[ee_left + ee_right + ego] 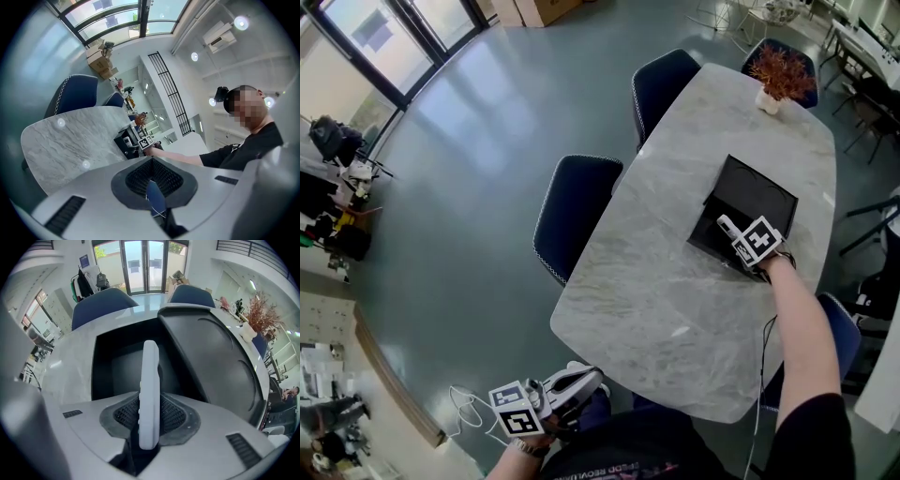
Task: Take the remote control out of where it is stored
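A slim white plastic remote control (pixel 150 376) is being gripped edge-on between the dark ribbed pads of the right hand-held gripper (pixel 150 420), whose jaws are being pressed on its narrow sides. In the right gripper view it is being held upright at the centre of the frame, over the open well of a black rectangular storage box (pixel 119 366); whether its far end is touching the box floor cannot be told. The black lid (pixel 211 357) is being shown raised at the right of that frame. In the head view the box is being shown right of centre on a pale grey marble-patterned oval surface (pixel 675 281), and the right hand-held gripper is being pointed steeply down into it.

The left hand-held gripper (pixel 579 382) is being held off the surface at the lower left of the head view, near the person's lap. In the left gripper view its jaws are being held together, with nothing between them.

Two dark blue upholstered chairs (pixel 577 211) are being shown against the left edge of the surface, and a rust-coloured dried plant (pixel 780 73) in a white pot is being shown at its far end, upper right
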